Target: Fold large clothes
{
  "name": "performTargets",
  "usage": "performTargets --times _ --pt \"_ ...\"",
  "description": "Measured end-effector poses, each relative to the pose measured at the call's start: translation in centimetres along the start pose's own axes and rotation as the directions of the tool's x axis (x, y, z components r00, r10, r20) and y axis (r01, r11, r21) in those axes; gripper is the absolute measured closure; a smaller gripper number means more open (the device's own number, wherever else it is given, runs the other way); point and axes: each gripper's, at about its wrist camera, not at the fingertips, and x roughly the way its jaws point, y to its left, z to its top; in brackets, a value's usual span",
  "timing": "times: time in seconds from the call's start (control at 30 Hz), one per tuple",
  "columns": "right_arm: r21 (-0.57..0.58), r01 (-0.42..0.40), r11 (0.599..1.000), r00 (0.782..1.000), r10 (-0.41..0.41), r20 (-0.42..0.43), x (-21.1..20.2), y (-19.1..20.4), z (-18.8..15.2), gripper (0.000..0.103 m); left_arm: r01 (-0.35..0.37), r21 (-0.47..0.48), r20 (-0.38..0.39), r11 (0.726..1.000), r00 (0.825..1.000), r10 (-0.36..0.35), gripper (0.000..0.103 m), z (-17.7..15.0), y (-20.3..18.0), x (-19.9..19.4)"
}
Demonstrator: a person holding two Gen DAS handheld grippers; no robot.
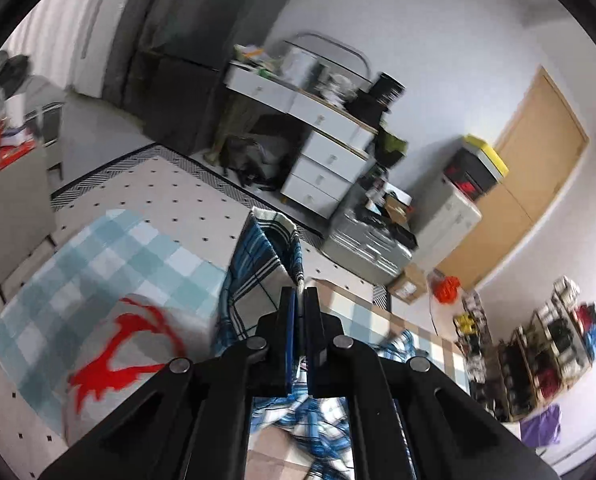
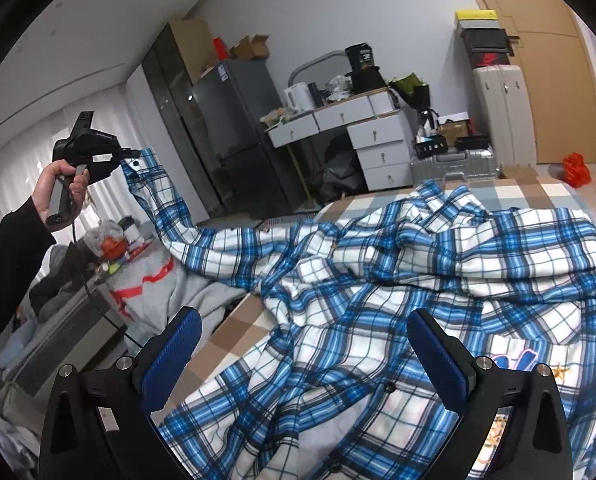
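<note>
A large blue-and-white plaid shirt (image 2: 398, 288) lies crumpled on a checked table (image 2: 234, 320). My left gripper (image 1: 299, 300) is shut on the cuff of the shirt's sleeve (image 1: 266, 248) and holds it raised high off the table's left side; the same gripper shows in the right wrist view (image 2: 128, 156), with the sleeve (image 2: 166, 208) stretched from it down to the shirt. My right gripper (image 2: 304, 344) is open and empty, its blue pads (image 2: 170, 356) spread just above the shirt's lower front.
A grey garment with a red print (image 2: 154, 284) lies left of the table over a light-blue checked cloth (image 1: 110, 252). A white desk with drawers (image 2: 362, 136), a dark fridge (image 2: 234, 128), suitcases (image 2: 454, 164) and boxes stand behind.
</note>
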Motion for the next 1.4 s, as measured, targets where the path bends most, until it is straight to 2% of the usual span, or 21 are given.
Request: performTargets --times 0.07,0.17,0.3,0.4,0.53,0.73,0.83,0.9,0.97,1.0,1.07,1.1,1.13,1.17,1.23,1.27,1.3,1.33,1.4 --pt "0.023 0.005 1.000 1.000 -0.005 0.001 -0.2 -0.8 0.0 0.000 0.000 0.023 -0.012 1.000 1.000 0.001 0.103 -0.6 -0.4 0.6" --pt "0.060 -0.002 0.998 1.000 0.002 -0.006 -0.4 -1.7 0.2 0.000 0.012 0.006 -0.050 1.000 0.999 -0.012 0.103 -1.2 -0.8 1.2" --pt "0.093 0.004 0.996 1.000 -0.004 -0.004 -0.6 -2.5 0.6 0.000 0.042 0.047 -0.064 0.998 0.997 -0.039 0.103 -1.5 -4.3 1.6" --pt "0.108 0.020 0.994 1.000 -0.020 0.003 -1.1 -3.4 1.1 0.000 0.070 0.104 -0.058 0.992 0.996 -0.065 0.103 -1.1 -8.3 2.2" --pt "0.182 0.049 0.982 0.998 -0.053 0.018 -2.1 -6.0 1.5 0.000 0.124 0.178 -0.072 0.976 0.991 -0.113 0.103 -1.2 -14.0 3.6" --pt "0.311 0.115 0.943 0.992 -0.122 0.005 -3.0 -10.6 1.7 0.000 0.240 0.312 -0.156 0.919 0.967 -0.199 0.103 -3.6 -24.0 6.1" --pt "0.380 0.141 0.914 0.987 -0.158 0.011 -3.8 -12.8 1.8 0.000 0.316 0.384 -0.243 0.867 0.941 -0.236 0.103 -7.0 -28.8 8.0" --pt "0.436 0.176 0.882 0.981 -0.193 -0.005 -4.3 -14.4 1.6 0.000 0.369 0.430 -0.312 0.824 0.917 -0.248 0.103 -10.3 -31.7 9.7" --pt "0.529 0.198 0.825 0.976 -0.218 -0.024 -5.0 -16.5 1.0 0.000 0.411 0.445 -0.386 0.796 0.890 -0.244 0.103 -13.9 -33.6 11.9" --pt "0.587 0.188 0.787 0.975 -0.222 -0.015 -5.7 -17.8 0.6 0.000 0.444 0.436 -0.432 0.783 0.866 -0.251 0.103 -15.9 -34.3 13.2" --pt "0.641 0.203 0.740 0.965 -0.262 -0.004 -7.2 -19.7 0.2 0.000 0.473 0.417 -0.482 0.777 0.839 -0.252 0.103 -19.0 -35.2 15.5" --pt "0.647 0.221 0.730 0.958 -0.286 -0.004 -7.6 -20.3 0.1 0.000 0.492 0.394 -0.514 0.776 0.818 -0.258 0.103 -20.6 -35.5 16.9" --pt "0.656 0.248 0.713 0.946 -0.324 -0.006 -8.3 -20.9 0.0 0.000 0.498 0.379 -0.529 0.780 0.808 -0.259 0.103 -21.7 -36.0 18.0" --pt "0.677 0.266 0.687 0.933 -0.360 -0.001 -9.1 -21.8 -0.4 0.000 0.517 0.356 -0.559 0.778 0.785 -0.266 0.103 -23.3 -36.2 19.4" --pt "0.713 0.261 0.650 0.924 -0.381 0.010 -9.9 -22.8 -0.9 0.000 0.519 0.352 -0.579 0.779 0.775 -0.254 0.103 -25.1 -37.5 21.0" --pt "0.732 0.261 0.630 0.919 -0.393 0.011 -10.2 -23.4 -1.3 0.000 0.530 0.329 -0.599 0.781 0.757 -0.261 0.103 -26.2 -37.5 21.6" --pt "0.747 0.269 0.607 0.914 -0.406 0.001 -10.3 -23.9 -1.7 0.000 0.540 0.321 -0.613 0.778 0.745 -0.264 0.103 -26.7 -37.9 21.4" --pt "0.756 0.277 0.594 0.910 -0.414 -0.009 -10.4 -24.3 -1.9 0.000 0.546 0.322 -0.617 0.773 0.740 -0.265 0.103 -27.0 -38.3 21.0" --pt "0.755 0.294 0.586 0.911 -0.411 -0.035 -10.2 -25.0 -2.2 0.000 0.591 0.310 -0.616 0.745 0.722 -0.317 0.103 -25.6 -39.0 18.7"
